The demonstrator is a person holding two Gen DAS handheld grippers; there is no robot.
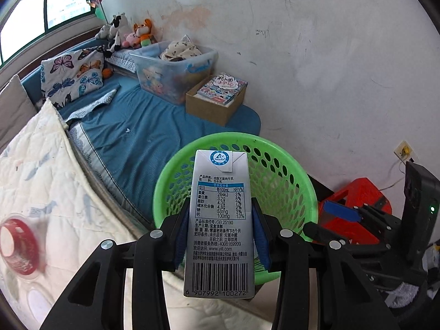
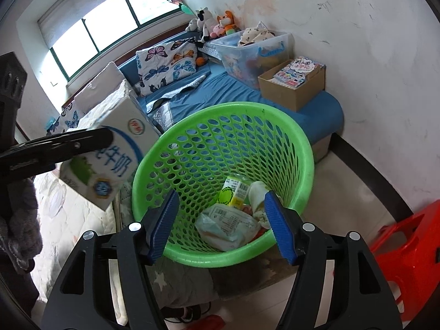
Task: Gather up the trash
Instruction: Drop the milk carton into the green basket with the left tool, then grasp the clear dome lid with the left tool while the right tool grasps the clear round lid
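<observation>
A grey-white milk carton (image 1: 220, 220) stands upright between the blue pads of my left gripper (image 1: 220, 209), which is shut on it, just in front of the green mesh basket (image 1: 288, 170). In the right wrist view the same carton (image 2: 110, 159) hangs at the basket's left rim, under a black finger (image 2: 68, 143). My right gripper (image 2: 222, 200) is open above the basket (image 2: 302, 148), with nothing between its pads. Inside the basket lie a yellow-green small carton (image 2: 233, 192) and a crumpled plastic wrapper (image 2: 228, 225).
The basket stands beside a bed with a blue sheet (image 1: 143, 126) and a white quilt (image 1: 55, 178). A red-and-white round cup (image 1: 18, 247) lies on the quilt. A cardboard box (image 2: 294, 88) and a clear bin (image 2: 253, 52) sit by the wall. A red stool (image 2: 407, 247) is at the right.
</observation>
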